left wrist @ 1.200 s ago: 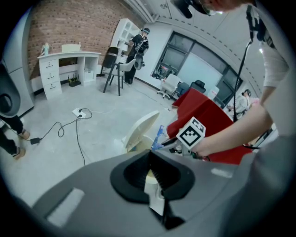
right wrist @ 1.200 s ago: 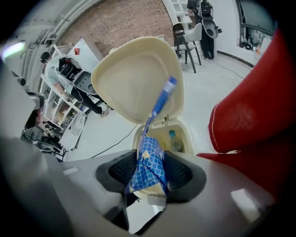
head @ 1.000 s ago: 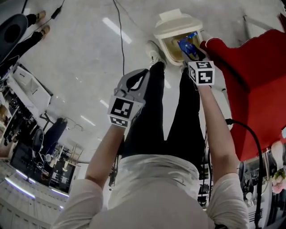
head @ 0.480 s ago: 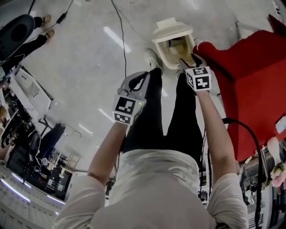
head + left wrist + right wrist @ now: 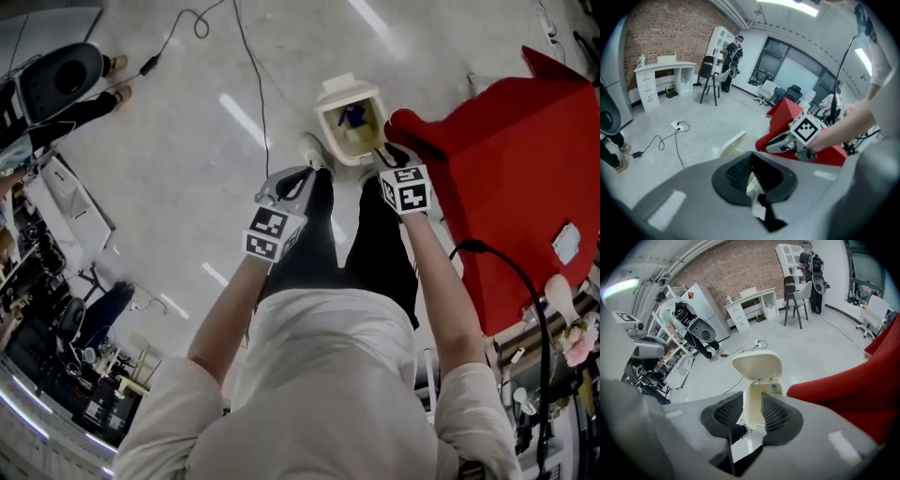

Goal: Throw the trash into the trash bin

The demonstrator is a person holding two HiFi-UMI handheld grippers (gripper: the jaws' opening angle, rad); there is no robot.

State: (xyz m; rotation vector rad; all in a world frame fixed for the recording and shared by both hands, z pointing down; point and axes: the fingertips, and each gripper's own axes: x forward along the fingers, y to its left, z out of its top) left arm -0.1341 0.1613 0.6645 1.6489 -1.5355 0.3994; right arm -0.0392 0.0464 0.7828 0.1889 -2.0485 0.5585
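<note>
Lying inside the open trash bin (image 5: 326, 127), the trash (image 5: 352, 116) is a small blue scrap, crumpled and a little glossy, bright against the cream inner wall. It sits at the far end of the bin, just below the lid's hinge. In the right gripper view only a blue corner of it (image 5: 774, 388) peeps over the rim. It is too small to tell which way its long side runs.

The bin stands upright on the pale floor (image 5: 187, 112), mouth up, its lid (image 5: 342, 91) raised at the far side. Its mouth is a rounded oblong, the long side running away from the person toward the lid. It stands just beside a red armchair (image 5: 511, 159) and close to the person's white shoe (image 5: 312, 150).

The right gripper (image 5: 384, 155) hangs above the bin's near edge. Its jaws have just been closing but a narrow gap remains, with nothing between them; the bin shows through the gap. The left gripper (image 5: 305, 172) hangs beside it, off the bin, jaw tips together and empty.
</note>
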